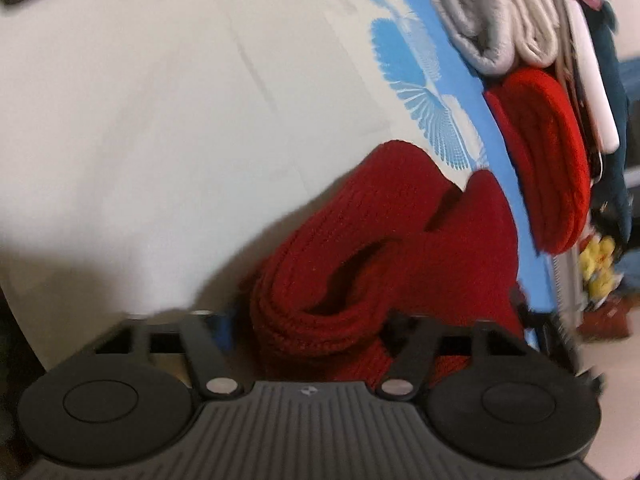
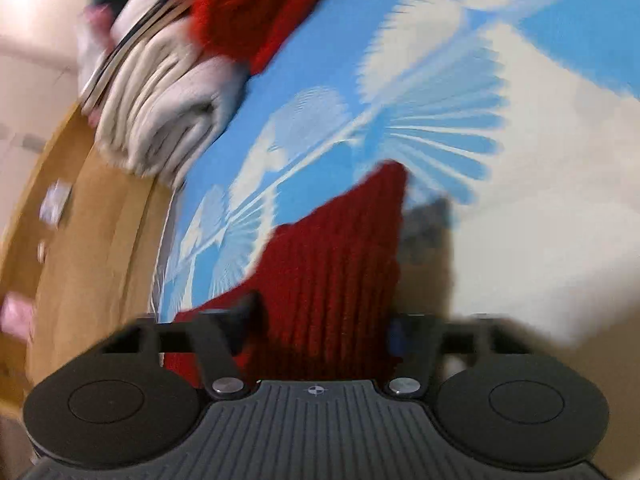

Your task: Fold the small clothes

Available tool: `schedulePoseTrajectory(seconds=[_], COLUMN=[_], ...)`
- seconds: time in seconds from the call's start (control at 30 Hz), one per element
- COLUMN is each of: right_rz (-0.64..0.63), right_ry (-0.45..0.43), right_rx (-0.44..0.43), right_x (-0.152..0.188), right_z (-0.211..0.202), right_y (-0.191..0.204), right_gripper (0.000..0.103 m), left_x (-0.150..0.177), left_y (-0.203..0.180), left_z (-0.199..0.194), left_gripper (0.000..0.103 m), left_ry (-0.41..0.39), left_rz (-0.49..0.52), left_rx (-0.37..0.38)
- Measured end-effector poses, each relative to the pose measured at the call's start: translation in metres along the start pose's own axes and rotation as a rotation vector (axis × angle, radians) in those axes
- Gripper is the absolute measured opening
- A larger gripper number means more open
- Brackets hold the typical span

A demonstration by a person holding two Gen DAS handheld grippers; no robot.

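Note:
A dark red knitted garment point(image 1: 372, 248) lies bunched in folds on a white and blue patterned sheet point(image 1: 160, 120). My left gripper point(image 1: 308, 332) sits right against it, its jaws wide with knit between them; the fingertips are hidden. In the right wrist view the same red knit point(image 2: 336, 264) fills the space between the jaws of my right gripper point(image 2: 324, 328), which are spread wide around it. A bright red folded knit point(image 1: 548, 152) lies at the sheet's edge; it also shows in the right wrist view point(image 2: 248, 4).
A stack of folded grey and cream cloths point(image 1: 500, 12) lies beyond the bright red knit, also in the right wrist view point(image 2: 160, 112). A brown wooden surface point(image 2: 88, 220) runs beside the sheet. Dark teal fabric point(image 1: 616, 120) and small yellow items point(image 1: 598, 264) lie past the sheet's edge.

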State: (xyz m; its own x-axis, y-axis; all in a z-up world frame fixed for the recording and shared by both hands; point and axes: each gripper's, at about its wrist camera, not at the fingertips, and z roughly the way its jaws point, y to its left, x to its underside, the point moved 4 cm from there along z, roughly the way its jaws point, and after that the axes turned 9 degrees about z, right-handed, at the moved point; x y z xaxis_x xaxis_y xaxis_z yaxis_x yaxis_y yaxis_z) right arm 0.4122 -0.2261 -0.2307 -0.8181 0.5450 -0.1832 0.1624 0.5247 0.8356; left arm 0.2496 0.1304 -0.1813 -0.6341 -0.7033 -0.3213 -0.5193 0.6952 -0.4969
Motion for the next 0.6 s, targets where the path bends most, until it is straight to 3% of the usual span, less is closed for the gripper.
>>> schedulePoseTrajectory(seconds=[0.07, 0.17, 0.27, 0.33, 0.47, 0.6], right_rz=[-0.111, -0.210, -0.254, -0.272, -0.265, -0.147], right_ry=[-0.036, -0.091, -0.133, -0.167, -0.272, -0.397], right_rx=[-0.009, 0.003, -0.027, -0.038, -0.028, -0.019], right_x=[0.006, 0.006, -0.013, -0.029, -0.075, -0.129], right_z=[0.004, 0.006, 0.009, 0.012, 0.007, -0.027], right_y=[0.019, 0.042, 0.066, 0.075, 0.069, 0.018], right_gripper=[0.038, 0.034, 0.033, 0.033, 0.030, 0.028], left_x=[0.001, 0.001, -0.007, -0.012, -0.044, -0.089], left_y=[-0.011, -0.014, -0.030, -0.054, -0.106, -0.189], left_z=[-0.002, -0.009, -0.001, 0.012, 0.042, 0.099], left_gripper=[0.052, 0.045, 0.044, 0.043, 0.041, 0.040], left_ry=[-0.027, -0.055, -0.042, -0.032, -0.081, -0.073], left_rz=[0.047, 0.088, 0.054, 0.077, 0.180, 0.375], left_rx=[-0.024, -0.026, -0.019, -0.053, -0.058, -0.070])
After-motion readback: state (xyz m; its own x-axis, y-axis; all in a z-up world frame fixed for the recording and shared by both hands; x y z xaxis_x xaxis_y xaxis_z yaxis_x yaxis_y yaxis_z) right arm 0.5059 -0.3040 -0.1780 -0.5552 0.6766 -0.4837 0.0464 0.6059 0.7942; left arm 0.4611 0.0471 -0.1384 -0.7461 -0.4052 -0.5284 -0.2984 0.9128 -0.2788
